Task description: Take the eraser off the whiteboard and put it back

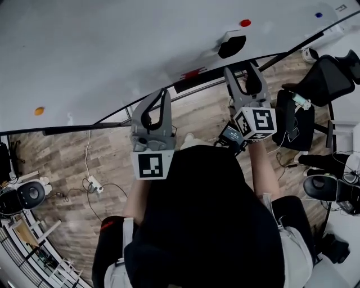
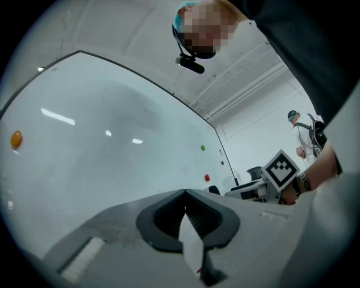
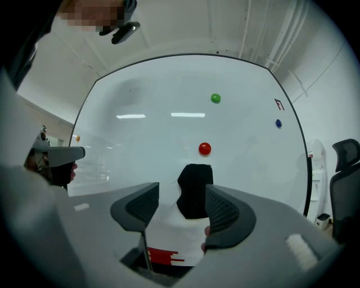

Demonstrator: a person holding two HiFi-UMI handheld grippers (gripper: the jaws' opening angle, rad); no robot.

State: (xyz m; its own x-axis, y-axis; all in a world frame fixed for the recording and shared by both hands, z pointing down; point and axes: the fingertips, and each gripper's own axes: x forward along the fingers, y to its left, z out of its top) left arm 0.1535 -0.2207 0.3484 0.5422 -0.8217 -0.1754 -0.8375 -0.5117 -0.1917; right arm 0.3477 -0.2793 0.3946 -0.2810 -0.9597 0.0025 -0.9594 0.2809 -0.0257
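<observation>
The black eraser [image 1: 232, 45] [image 3: 194, 191] sticks to the whiteboard [image 1: 112, 50] [image 3: 169, 140], just below a red magnet [image 1: 245, 23] [image 3: 205, 148]. My right gripper [image 1: 242, 70] [image 3: 179, 197] points at the eraser. It is open and stands a short way off the board, with the eraser showing in the gap beyond its fingers, untouched. My left gripper [image 1: 163, 91] [image 2: 184, 194] hangs to the left, close to the board. It is shut, tips together, with nothing in it.
Green [image 3: 215, 98], blue [image 1: 319, 15] and orange [image 1: 39, 111] magnets dot the board. A red marker scribble [image 1: 192, 73] [image 3: 160, 256] sits low on it. Black office chairs [image 1: 323, 79] stand at the right, cables [image 1: 93, 183] lie on the wooden floor, and another person [image 2: 306, 132] stands farther off.
</observation>
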